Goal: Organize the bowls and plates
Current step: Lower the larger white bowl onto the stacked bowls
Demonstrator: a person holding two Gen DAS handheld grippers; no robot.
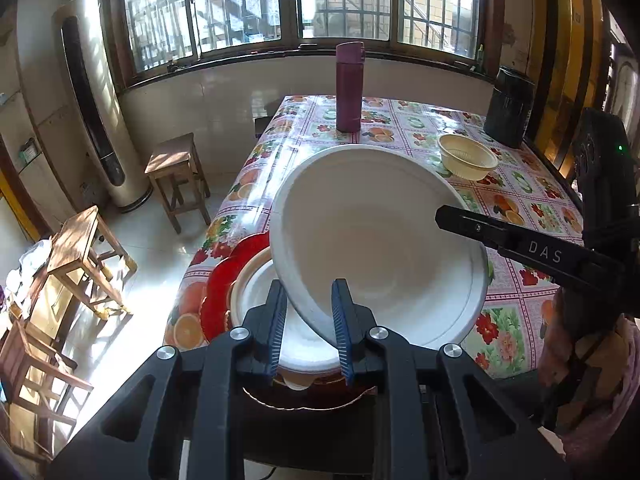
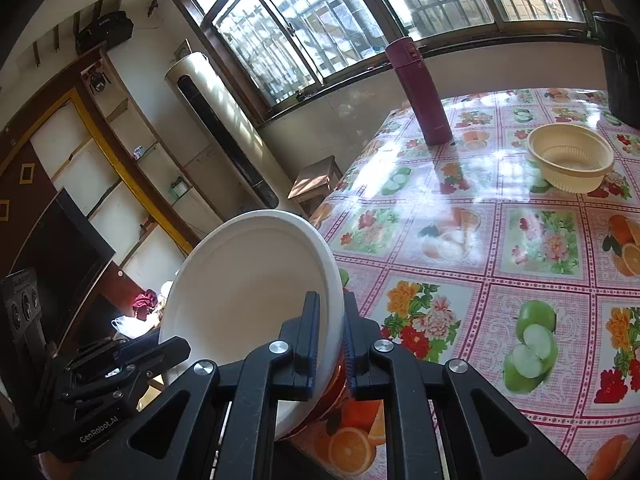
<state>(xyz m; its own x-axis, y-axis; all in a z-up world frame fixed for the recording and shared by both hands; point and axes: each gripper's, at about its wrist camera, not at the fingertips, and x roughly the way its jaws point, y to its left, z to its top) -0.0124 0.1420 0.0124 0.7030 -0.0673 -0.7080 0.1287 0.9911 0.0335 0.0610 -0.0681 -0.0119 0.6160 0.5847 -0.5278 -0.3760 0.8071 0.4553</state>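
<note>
A deep white plate (image 1: 376, 236) hangs tilted above the table's near left corner, held at its rim from two sides. My left gripper (image 1: 308, 294) is shut on the near rim. My right gripper (image 1: 460, 220) comes in from the right and clamps the opposite rim. In the right wrist view the same white plate (image 2: 248, 288) sits between the right gripper's (image 2: 330, 300) shut fingers, with the left gripper (image 2: 160, 354) at lower left. Below the lifted plate lies a stack: another white plate (image 1: 256, 292) on a beige one, on a red plate (image 1: 220, 280).
On the fruit-patterned table (image 1: 400, 120) stand a cream ribbed bowl (image 1: 468, 158) at the right, a purple flask (image 1: 350, 88) at the far edge and a black container (image 1: 510, 108) in the far right corner. Wooden stools (image 1: 176, 168) stand on the floor to the left.
</note>
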